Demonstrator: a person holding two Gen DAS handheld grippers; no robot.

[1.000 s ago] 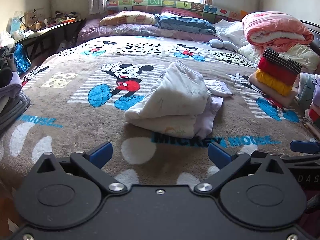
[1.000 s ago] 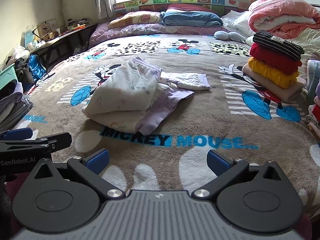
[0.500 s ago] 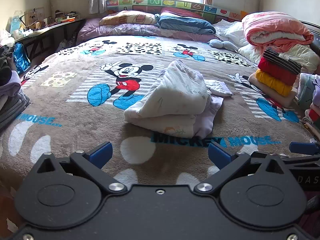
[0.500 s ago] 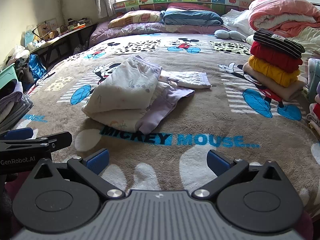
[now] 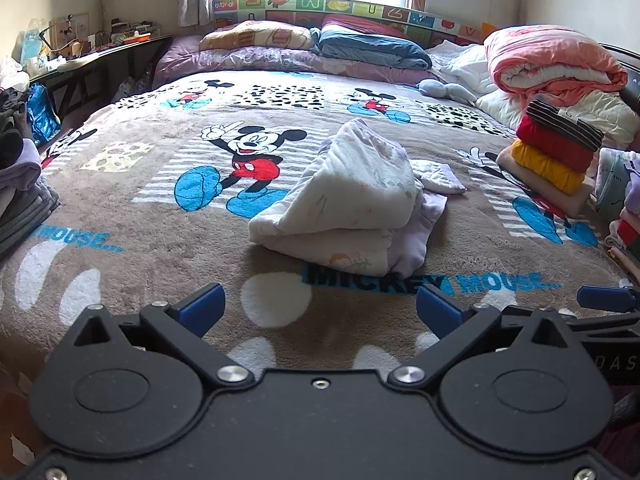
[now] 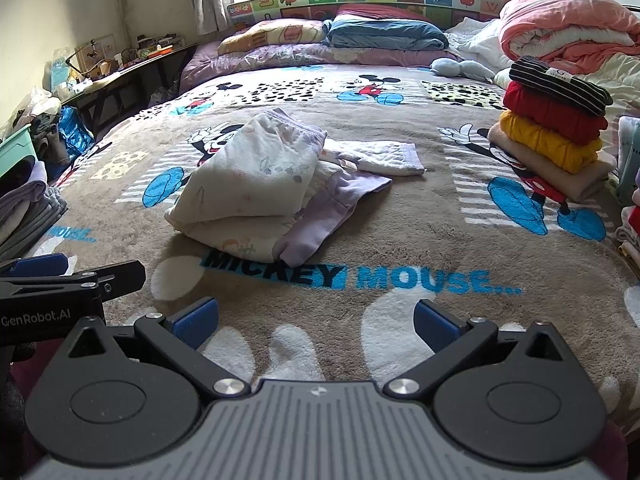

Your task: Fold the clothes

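Note:
A white and pale lilac garment (image 5: 348, 204) lies loosely folded in the middle of the Mickey Mouse blanket (image 5: 160, 240); it also shows in the right wrist view (image 6: 260, 192), with a lilac sleeve (image 6: 320, 220) sticking out on its right. My left gripper (image 5: 320, 312) is open and empty, held near the bed's front edge, short of the garment. My right gripper (image 6: 316, 322) is open and empty, to the right of the left one, also short of the garment.
A stack of folded clothes (image 6: 556, 128) stands on the bed at the right. More folded piles lie at the left edge (image 5: 20, 196) and far right (image 6: 630, 216). Pillows (image 5: 320, 40) and a pink quilt (image 5: 552, 60) lie at the head. A cluttered desk (image 6: 120, 64) stands left.
Both grippers have shifted very slightly; the garment sits a little lower in the right wrist view. Nothing was taken hold of or let go.

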